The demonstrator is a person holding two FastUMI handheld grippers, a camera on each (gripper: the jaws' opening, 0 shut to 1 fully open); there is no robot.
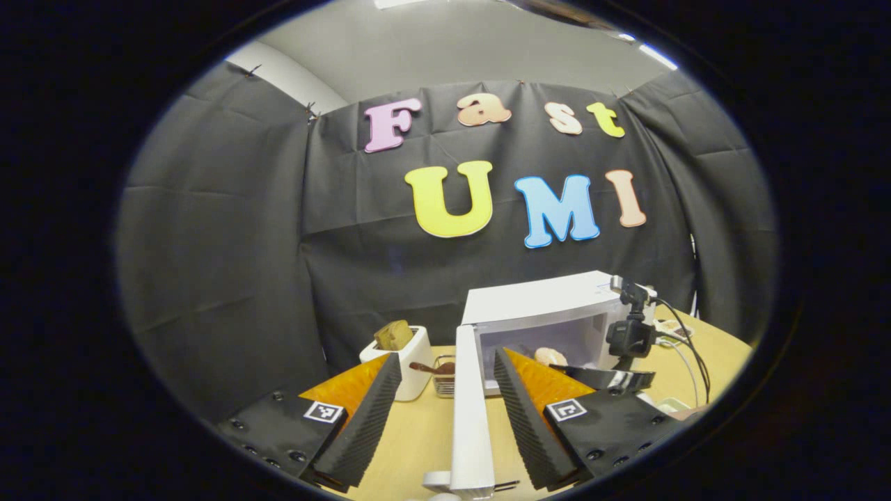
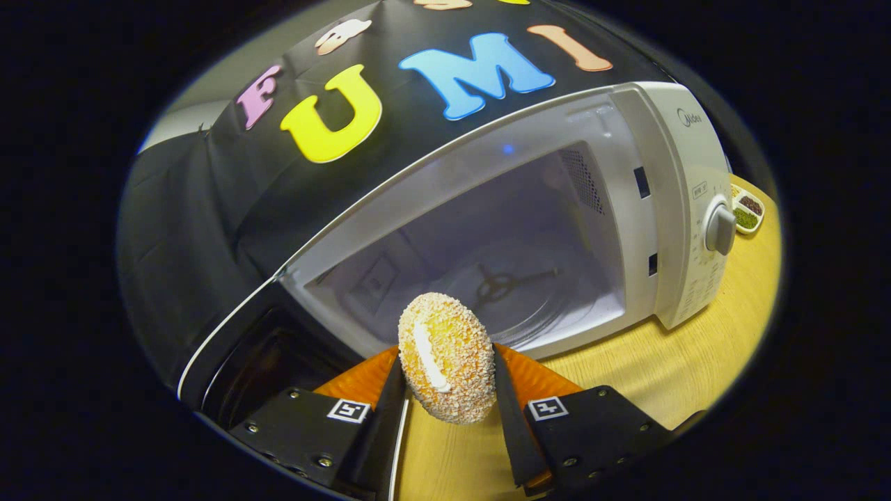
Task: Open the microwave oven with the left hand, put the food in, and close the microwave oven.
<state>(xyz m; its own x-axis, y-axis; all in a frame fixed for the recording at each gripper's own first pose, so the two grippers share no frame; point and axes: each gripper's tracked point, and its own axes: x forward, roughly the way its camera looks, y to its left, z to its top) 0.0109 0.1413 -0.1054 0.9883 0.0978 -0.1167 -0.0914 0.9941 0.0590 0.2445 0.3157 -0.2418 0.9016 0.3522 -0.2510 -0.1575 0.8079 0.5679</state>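
The white microwave stands on the wooden table with its door swung wide open, seen edge-on. My left gripper is open and straddles that door edge, a finger on each side without pressing it. My right gripper is shut on a crumb-coated bun and holds it upright just in front of the open cavity. The glass turntable inside is bare. In the left gripper view the right gripper with the bun sits at the oven's mouth.
A white toaster with a slice of bread stands left of the door, a small basket beside it. The oven's knob is on its right panel. A small dish sits beyond the oven. Cables trail at the right.
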